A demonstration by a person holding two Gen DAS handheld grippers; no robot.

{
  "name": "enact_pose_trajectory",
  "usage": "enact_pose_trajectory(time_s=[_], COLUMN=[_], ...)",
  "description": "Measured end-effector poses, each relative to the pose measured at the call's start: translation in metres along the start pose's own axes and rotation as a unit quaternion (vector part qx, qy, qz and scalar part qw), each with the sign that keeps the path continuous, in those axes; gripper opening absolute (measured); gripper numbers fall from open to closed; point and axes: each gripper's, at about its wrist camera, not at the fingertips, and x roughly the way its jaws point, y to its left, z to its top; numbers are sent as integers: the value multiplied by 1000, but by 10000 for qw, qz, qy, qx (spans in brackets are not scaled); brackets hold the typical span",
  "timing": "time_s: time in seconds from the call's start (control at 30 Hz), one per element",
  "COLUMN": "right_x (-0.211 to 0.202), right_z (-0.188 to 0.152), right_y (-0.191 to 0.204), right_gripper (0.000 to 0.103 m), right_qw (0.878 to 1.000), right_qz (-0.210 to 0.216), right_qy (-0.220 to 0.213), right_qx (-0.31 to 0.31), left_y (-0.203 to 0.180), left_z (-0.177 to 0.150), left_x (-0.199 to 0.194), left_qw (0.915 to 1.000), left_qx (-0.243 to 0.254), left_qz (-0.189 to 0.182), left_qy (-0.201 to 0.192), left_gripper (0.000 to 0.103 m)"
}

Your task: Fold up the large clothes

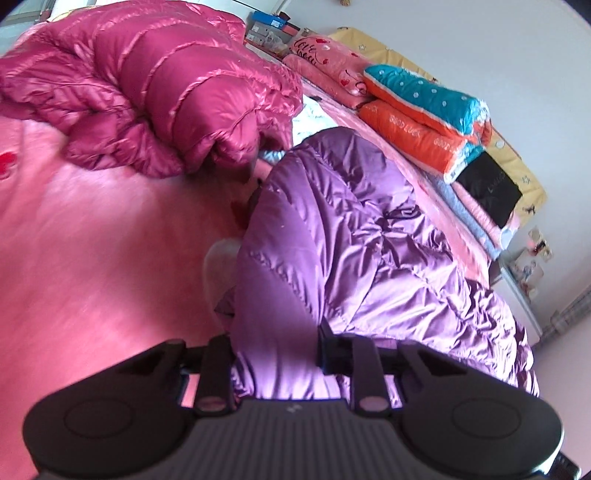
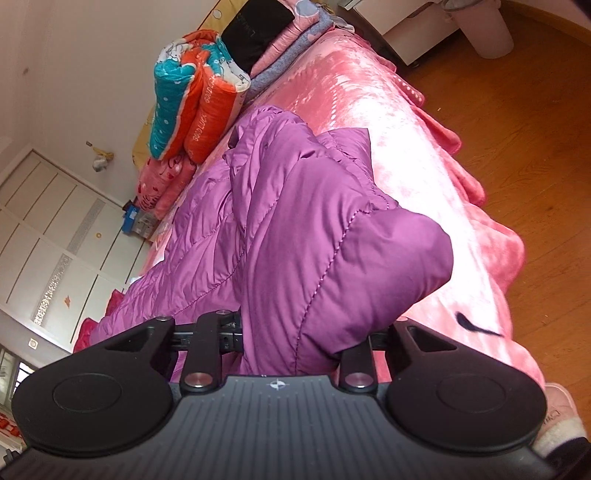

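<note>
A purple quilted down jacket [image 1: 332,229] lies crumpled on the pink bed cover [image 1: 92,240]. In the left wrist view its near edge bunches up between the black fingers, and my left gripper [image 1: 277,347] is shut on that fold. In the right wrist view the same purple jacket [image 2: 288,221] rises in a thick fold. My right gripper [image 2: 299,343] is shut on its lower end. Cloth hides both pairs of fingertips. A magenta down jacket [image 1: 147,85] lies in a heap farther back on the bed, apart from both grippers.
Folded quilts in teal, orange and pink [image 1: 424,110] are stacked along the wall side of the bed. The bed's edge drops to a wooden floor [image 2: 517,147], where a pink bin [image 2: 484,29] stands. A slippered foot [image 2: 561,417] is beside the bed. White wardrobe doors [image 2: 55,221] stand behind.
</note>
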Motion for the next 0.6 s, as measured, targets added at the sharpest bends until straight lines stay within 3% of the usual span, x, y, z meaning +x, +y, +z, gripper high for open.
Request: enact_pose_trajectory(time_s=[0.3,0.43,0.5,0.57,0.6], right_x=[-57,-69,-71,-73,-73], right_z=[-30,-46,-50,-52,-53], right_y=[-4,-12,-14,-18,-21], right_gripper=[35,37,46,73,79], right_qw=[9994,9989,9988,9982,9978], right_qz=[-238,-284,-287,-395,-413], right_qy=[227,370,406,447,495], right_qx=[-68,19,-25,37,127], left_y=[25,38,38,36,35], left_z=[-51,-65,-70,-72,-72], left_x=[-76,-85,-86,-89,-91], left_qw=[10000,9999,9999,9997,9995], left_qx=[-38,-114,-1,49,80], left_qz=[21,103,164,211,270], left_qy=[45,52,-22,-80,-117], left_gripper=[23,25,28,34,38])
